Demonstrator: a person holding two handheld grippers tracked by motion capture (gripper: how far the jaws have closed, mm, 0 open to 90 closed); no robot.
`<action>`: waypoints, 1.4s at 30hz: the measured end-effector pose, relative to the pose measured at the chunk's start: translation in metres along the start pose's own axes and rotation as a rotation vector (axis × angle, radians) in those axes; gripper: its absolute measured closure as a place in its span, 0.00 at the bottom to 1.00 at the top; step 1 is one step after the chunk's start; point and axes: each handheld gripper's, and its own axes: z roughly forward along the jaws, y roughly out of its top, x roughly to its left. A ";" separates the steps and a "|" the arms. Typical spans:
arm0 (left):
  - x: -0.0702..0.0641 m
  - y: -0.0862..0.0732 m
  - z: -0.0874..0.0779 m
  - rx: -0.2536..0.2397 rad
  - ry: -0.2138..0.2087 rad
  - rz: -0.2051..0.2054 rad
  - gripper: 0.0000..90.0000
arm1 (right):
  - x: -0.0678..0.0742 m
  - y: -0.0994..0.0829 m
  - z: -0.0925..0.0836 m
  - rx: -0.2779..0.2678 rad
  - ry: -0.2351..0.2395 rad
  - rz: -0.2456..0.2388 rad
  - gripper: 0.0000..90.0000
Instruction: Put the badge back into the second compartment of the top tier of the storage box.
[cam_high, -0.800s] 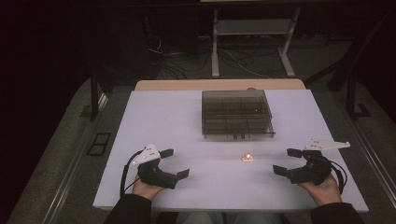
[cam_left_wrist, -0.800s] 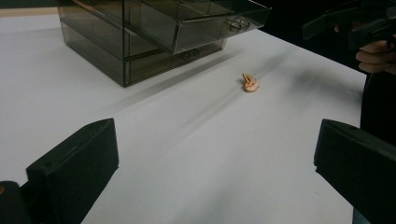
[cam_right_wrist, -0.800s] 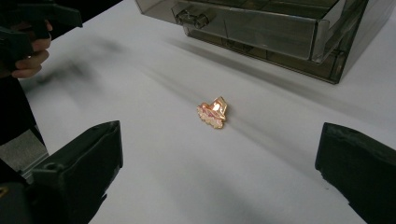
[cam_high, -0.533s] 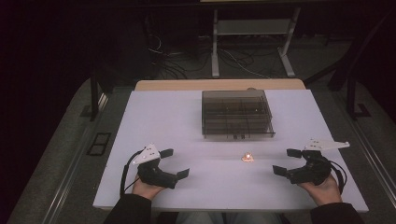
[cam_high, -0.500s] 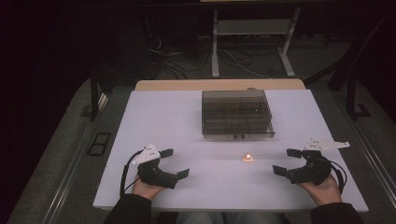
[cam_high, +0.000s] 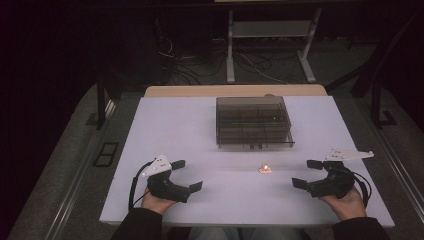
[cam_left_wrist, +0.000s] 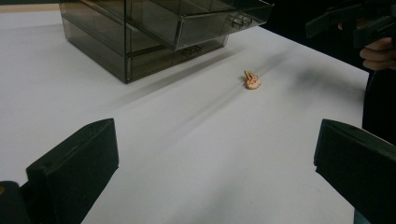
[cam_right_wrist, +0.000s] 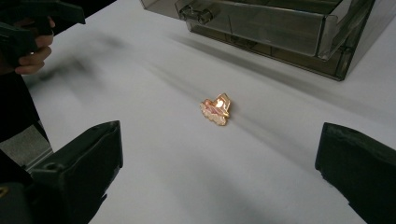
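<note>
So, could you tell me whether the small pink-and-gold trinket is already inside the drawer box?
No, the pink-and-gold trinket lies on the bare white table, apart from and in front of the smoky drawer box.

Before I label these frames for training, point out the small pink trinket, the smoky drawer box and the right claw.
small pink trinket (cam_right_wrist: 216, 110), right gripper view, its shiny middle.
smoky drawer box (cam_high: 253, 121), high view, its top panel.
right claw (cam_high: 306, 174), high view, midway between its tips.

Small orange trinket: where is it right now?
High view: the small orange trinket lies on the white table, just in front of the smoky drawer box, right of centre, between both grippers and untouched.
</note>
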 end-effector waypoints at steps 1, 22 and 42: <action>0.000 0.000 0.000 0.000 -0.001 -0.001 0.00 | 0.000 0.000 0.000 0.001 0.001 -0.001 0.00; -0.003 -0.002 -0.001 0.011 0.001 -0.003 0.00 | 0.010 0.012 0.007 0.047 0.021 -0.034 0.00; -0.003 -0.003 -0.001 0.012 -0.001 -0.004 0.00 | 0.019 0.035 0.016 0.090 0.040 -0.075 0.00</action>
